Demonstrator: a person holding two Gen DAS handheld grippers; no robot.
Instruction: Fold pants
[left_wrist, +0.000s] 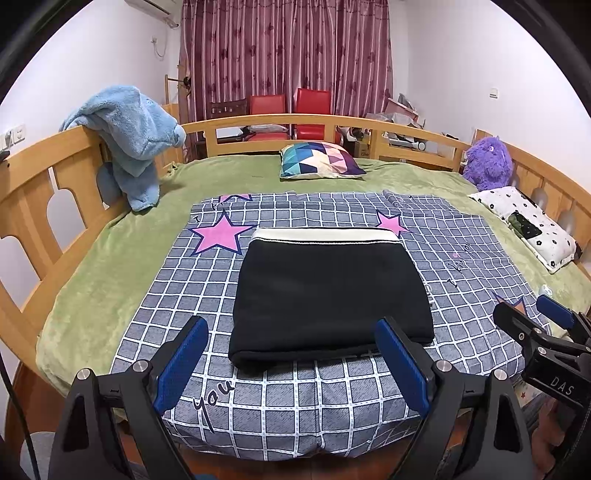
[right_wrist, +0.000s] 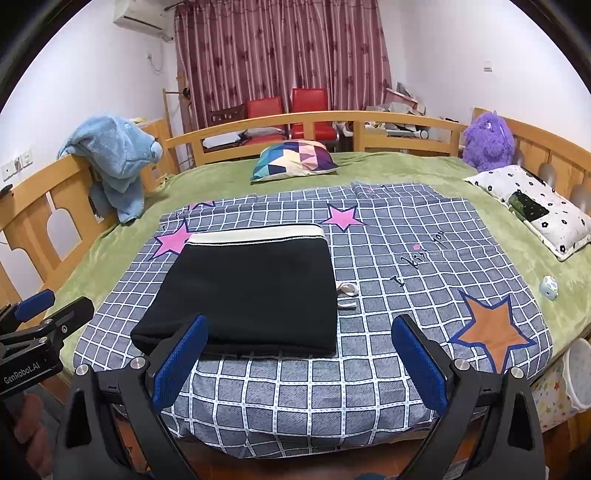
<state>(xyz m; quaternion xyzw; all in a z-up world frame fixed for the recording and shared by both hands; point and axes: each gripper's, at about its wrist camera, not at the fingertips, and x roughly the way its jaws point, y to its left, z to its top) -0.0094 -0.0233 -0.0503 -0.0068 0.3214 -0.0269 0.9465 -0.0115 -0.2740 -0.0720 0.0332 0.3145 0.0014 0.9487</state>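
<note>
Near the bed's front edge, the folded black pants (left_wrist: 328, 295) are lying on the checked quilt (left_wrist: 295, 406), cream waistband toward the far rail. My left jaws (left_wrist: 291, 363) are hovering wide open and empty just before the fold's near edge; my right jaws (right_wrist: 301, 363) are gaping the same, gripping nothing, over bare quilt at the pants' right corner. Open quilt is stretching rightward. Only the right view is showing the white drawstring (right_wrist: 347, 291) trailing from the pants' right side.
</note>
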